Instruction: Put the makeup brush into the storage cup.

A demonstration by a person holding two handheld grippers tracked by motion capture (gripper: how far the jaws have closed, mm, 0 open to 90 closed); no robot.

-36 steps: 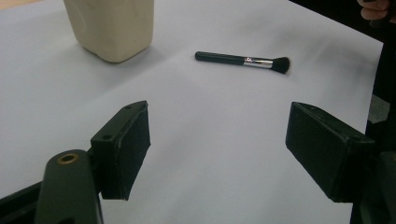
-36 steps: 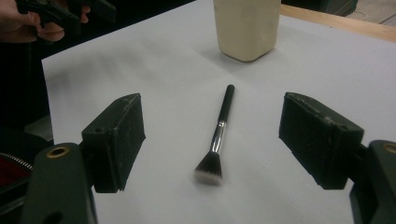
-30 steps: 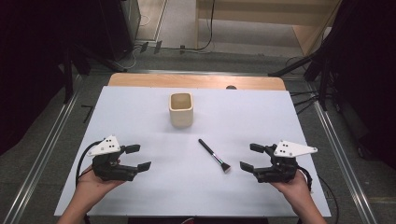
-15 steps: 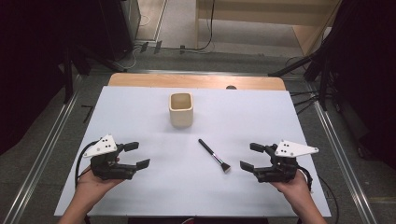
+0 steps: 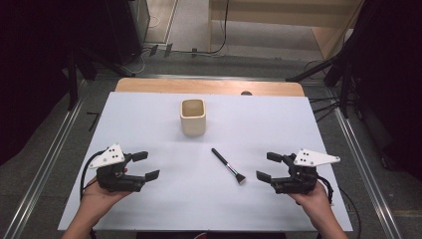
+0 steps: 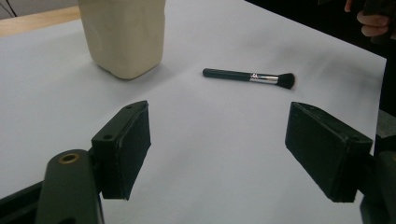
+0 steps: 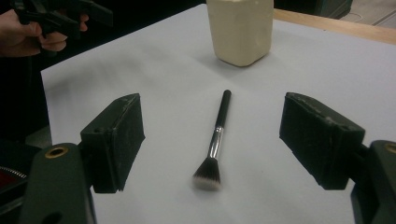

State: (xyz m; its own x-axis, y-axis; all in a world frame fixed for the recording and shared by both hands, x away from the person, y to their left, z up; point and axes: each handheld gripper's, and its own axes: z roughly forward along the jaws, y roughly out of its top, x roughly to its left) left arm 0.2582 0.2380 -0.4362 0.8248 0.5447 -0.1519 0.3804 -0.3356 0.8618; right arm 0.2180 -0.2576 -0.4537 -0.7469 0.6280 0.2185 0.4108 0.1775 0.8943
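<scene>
Landmark: the makeup brush (image 5: 228, 166), lying flat on the white tabletop (image 5: 149, 119), nothing touching it.
Brush layout: black handle, silver ferrule, dark bristle head with pale tips; in the high view the handle end points up and left toward the cup, the bristle end down and right toward the person's side.
Brush in the right gripper view: it (image 7: 214, 137) lies between the two black jaws but ahead of them, bristles nearest the camera, handle running away toward the cup.
Brush in the left gripper view: it (image 6: 249, 76) lies crosswise, beyond the jaws and apart from them, bristles to the right.
Right gripper (image 5: 267, 166): jaws spread wide, gripping nothing; it sits just to the right of the brush's bristle end, near but not touching, held in the person's right hand (image 5: 313, 196).
Left gripper (image 5: 145, 165): jaws spread wide, gripping nothing; well to the left of the brush, held in the person's left hand (image 5: 99, 196).
Cup (image 5: 192, 117): cream, squarish, upright, open at the top; it stands beyond the brush's handle end, slightly to the left, apart from it.
Cup in the gripper views: pale block behind the brush in both (image 6: 122, 35) (image 7: 239, 29).
Tabletop edge: a wooden strip (image 5: 209, 87) shows past the white sheet, on the far side of the cup from the brush.
</scene>
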